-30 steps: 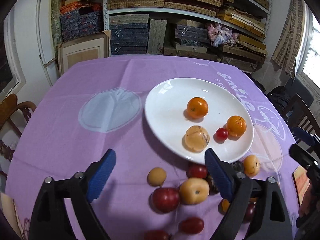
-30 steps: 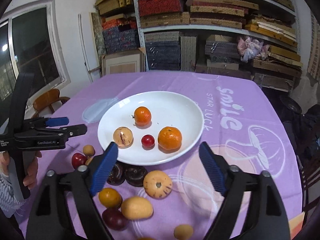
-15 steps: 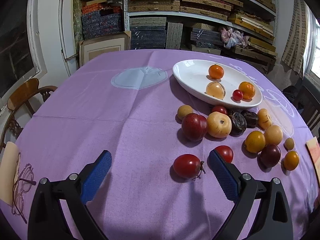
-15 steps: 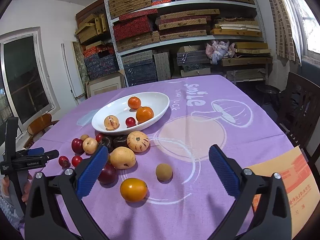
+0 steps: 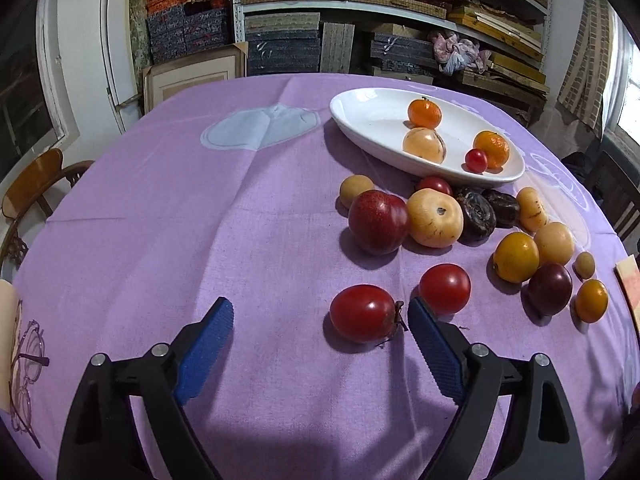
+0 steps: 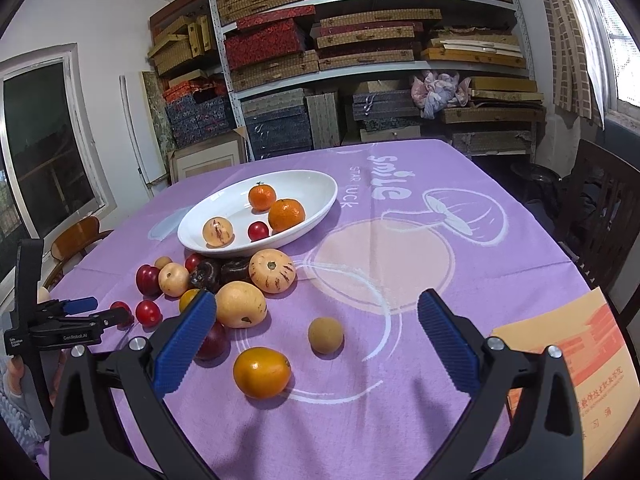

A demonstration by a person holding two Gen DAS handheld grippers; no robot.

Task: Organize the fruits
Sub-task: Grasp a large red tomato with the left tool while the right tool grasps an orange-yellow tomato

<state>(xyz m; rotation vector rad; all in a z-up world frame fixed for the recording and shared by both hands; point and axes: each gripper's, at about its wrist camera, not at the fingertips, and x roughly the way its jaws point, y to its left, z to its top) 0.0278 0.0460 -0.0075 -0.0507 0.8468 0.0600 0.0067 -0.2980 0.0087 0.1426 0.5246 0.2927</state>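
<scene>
A white oval plate [image 5: 360, 118] [image 6: 312, 188] on the purple cloth holds two oranges, a pale round fruit and a small red one. Loose fruits lie in a cluster in front of it. My left gripper [image 5: 319, 305] is low over the cloth and its jaws are closing. A red tomato [image 5: 363, 314] lies between them, close beside the right finger [image 5: 434, 344], with a wide gap to the left pad. My right gripper [image 6: 316, 297] stands open above an orange fruit [image 6: 262, 372] and a small tan fruit [image 6: 325, 335]. The left gripper [image 6: 106, 309] also shows there, held by a hand.
Glasses [image 5: 26, 364] lie at the table's left edge. An orange envelope [image 6: 568, 364] lies at the right edge. A second tomato [image 5: 445, 289] sits just beyond the right finger. Wooden chairs stand on both sides, stacked shelves behind the table.
Both grippers have pulled back from over the plate and sunk toward the near fruits. The left gripper has come down around the red tomato and its fingers have narrowed slightly.
</scene>
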